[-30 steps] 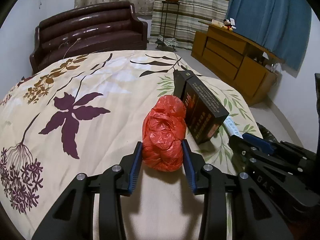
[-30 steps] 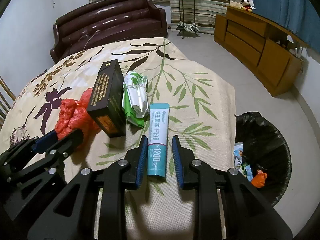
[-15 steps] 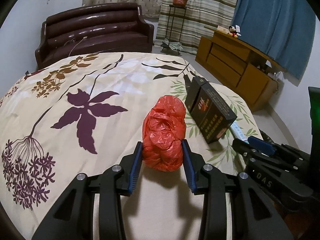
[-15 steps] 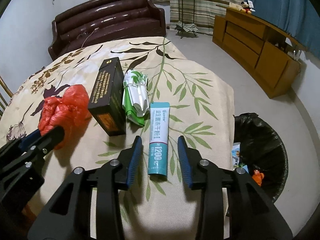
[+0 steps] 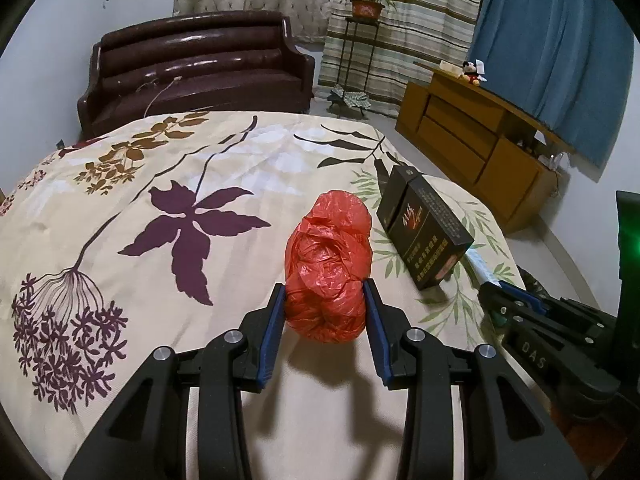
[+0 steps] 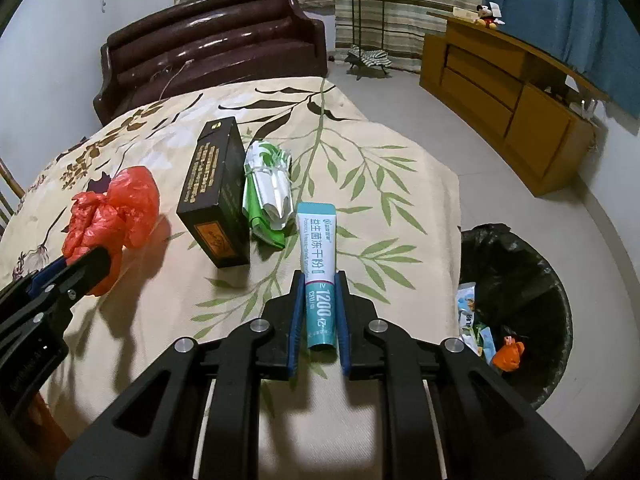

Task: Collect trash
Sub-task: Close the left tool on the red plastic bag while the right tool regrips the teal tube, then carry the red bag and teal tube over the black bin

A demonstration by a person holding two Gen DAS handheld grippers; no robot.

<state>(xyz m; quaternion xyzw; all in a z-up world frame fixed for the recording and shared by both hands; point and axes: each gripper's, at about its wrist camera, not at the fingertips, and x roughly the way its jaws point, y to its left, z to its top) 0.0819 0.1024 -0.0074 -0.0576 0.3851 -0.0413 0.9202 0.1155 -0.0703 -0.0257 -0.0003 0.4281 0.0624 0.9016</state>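
My left gripper (image 5: 325,312) clamps the red plastic bag (image 5: 328,272) at frame centre. My right gripper (image 6: 319,312), jaws just closing, pinches the teal tube (image 6: 317,272) at centre, the trash bin (image 6: 552,280) lower right.

setting: a room in a home. evidence: dark brown leather sofa (image 5: 192,68) at the far wall; floral cloth (image 5: 120,208) over a table or bed, cannot tell which; wooden sideboard (image 6: 504,92) with a small plush toy (image 6: 486,11) on top; potted plant (image 5: 366,2) on a metal stand; striped curtain (image 5: 404,20) beside a blue curtain (image 5: 560,52); bin lined with a black bag (image 6: 520,280) on the tiled floor.
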